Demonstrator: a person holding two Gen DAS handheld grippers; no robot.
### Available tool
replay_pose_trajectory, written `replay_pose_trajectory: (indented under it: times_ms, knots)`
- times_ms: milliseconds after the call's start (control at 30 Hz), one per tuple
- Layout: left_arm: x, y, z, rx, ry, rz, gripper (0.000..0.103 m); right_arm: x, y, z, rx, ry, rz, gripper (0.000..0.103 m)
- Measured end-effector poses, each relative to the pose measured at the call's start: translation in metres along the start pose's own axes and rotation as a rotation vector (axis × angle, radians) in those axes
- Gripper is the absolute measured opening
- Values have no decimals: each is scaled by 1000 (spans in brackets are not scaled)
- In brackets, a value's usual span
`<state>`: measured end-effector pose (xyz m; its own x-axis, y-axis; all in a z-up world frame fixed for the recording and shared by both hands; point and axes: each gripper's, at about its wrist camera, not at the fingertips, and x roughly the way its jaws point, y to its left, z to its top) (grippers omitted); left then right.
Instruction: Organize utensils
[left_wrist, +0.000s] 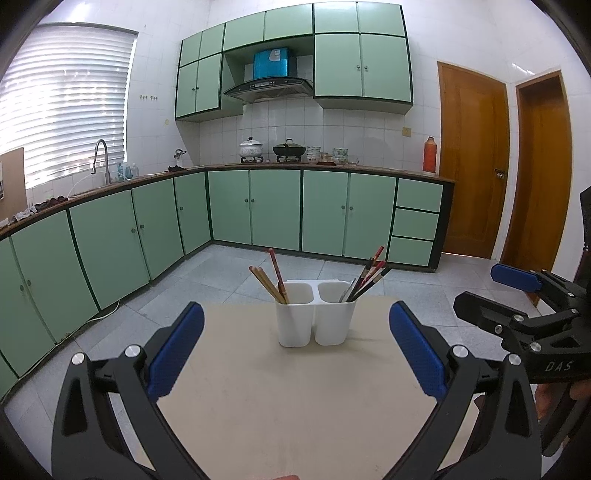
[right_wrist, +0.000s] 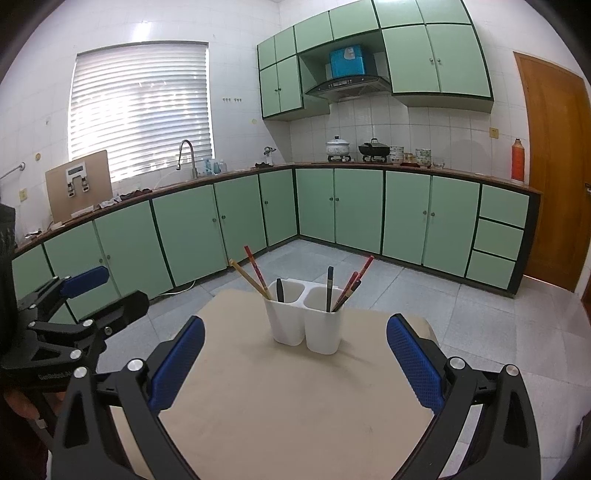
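Note:
A white two-cup utensil holder stands on a small beige table. Its left cup holds wooden and red chopsticks; its right cup holds dark and red chopsticks. My left gripper is open and empty, short of the holder. My right gripper is open and empty too, also short of the holder. The right gripper shows at the right edge of the left wrist view; the left gripper shows at the left of the right wrist view.
Green kitchen cabinets run along the walls behind a tiled floor. Pots and bowls sit on the far counter. Wooden doors are at the right.

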<state>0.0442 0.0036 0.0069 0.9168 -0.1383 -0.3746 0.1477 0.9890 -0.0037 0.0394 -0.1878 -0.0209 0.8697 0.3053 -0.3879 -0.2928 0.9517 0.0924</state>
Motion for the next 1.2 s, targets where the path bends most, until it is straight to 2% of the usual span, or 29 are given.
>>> replay_pose_trajectory:
  times_ms: [1200]
  knots:
    - [2,3,0,1,7,0,97,1,-1,-1,3,3,0,97]
